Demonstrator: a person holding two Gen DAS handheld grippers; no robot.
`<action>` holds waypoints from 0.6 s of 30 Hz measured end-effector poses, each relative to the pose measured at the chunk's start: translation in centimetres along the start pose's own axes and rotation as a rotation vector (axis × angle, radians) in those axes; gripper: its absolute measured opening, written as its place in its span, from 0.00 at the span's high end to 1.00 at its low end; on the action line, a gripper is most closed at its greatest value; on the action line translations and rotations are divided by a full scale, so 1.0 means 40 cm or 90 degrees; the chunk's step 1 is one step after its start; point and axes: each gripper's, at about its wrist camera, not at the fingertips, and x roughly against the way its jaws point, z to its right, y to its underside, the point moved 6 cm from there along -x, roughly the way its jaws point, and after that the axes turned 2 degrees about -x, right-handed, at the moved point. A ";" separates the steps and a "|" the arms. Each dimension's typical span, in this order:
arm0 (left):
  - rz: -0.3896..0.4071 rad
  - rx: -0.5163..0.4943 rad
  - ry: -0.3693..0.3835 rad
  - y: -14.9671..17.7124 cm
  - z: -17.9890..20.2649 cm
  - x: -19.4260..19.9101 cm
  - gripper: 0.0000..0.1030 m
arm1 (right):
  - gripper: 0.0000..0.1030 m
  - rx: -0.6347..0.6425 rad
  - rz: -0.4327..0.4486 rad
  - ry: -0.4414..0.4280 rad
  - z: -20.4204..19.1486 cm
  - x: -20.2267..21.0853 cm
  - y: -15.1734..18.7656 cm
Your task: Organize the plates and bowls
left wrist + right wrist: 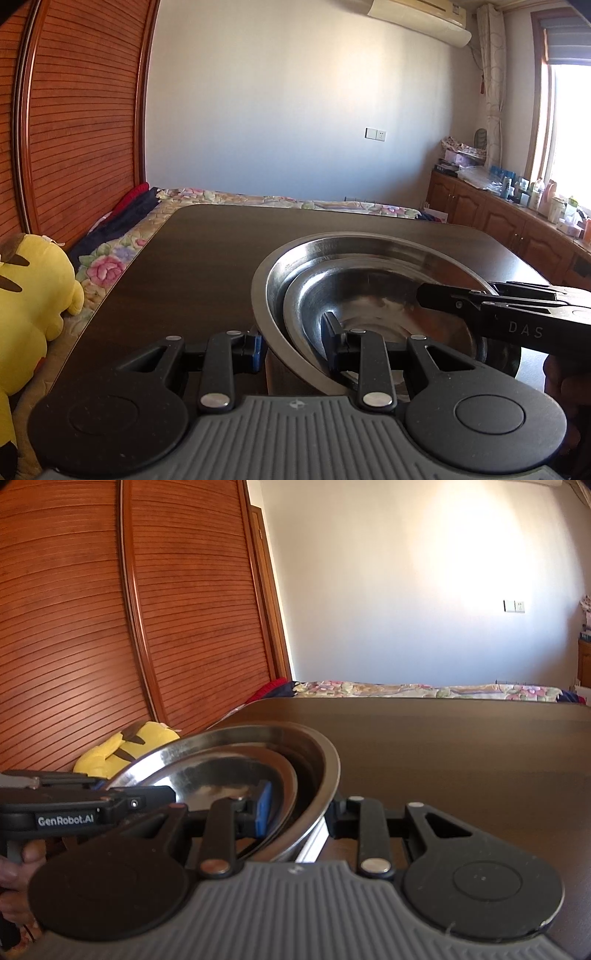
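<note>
At lower centre of both views, two nested steel bowls sit tilted at the near edge of the dark table. The left tongs and right tongs each straddle the rims from opposite sides, jaws wide and not yet closed, probably to lift the stack evenly.

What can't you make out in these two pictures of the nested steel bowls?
- Near rims of the steel bowls: both wrist views, hidden behind each tool's own body.
- Whether the left tool or the right tool pinches the rims: contact hidden.
- Whether the bowls rest on the table: undersides unseen.
- Bowl count beyond two: unclear.
</note>
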 end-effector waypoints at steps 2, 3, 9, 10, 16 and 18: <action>0.001 -0.002 -0.001 0.002 0.005 0.003 0.68 | 0.69 0.002 0.000 0.000 -0.002 0.000 0.001; 0.002 -0.002 -0.001 0.003 0.004 0.003 0.68 | 0.69 0.002 0.000 0.000 -0.002 0.000 0.001; 0.005 -0.005 -0.001 0.005 0.005 0.005 0.68 | 0.68 0.008 -0.001 0.000 -0.003 -0.003 0.001; 0.006 -0.004 -0.002 0.005 0.004 0.005 0.67 | 0.68 0.010 -0.001 0.000 -0.004 -0.002 0.002; 0.018 -0.007 -0.009 0.000 0.006 0.009 0.44 | 0.44 0.021 0.010 0.013 -0.011 0.008 -0.002; 0.021 -0.006 -0.011 -0.003 0.004 0.013 0.40 | 0.37 0.021 0.016 0.017 -0.009 0.014 -0.006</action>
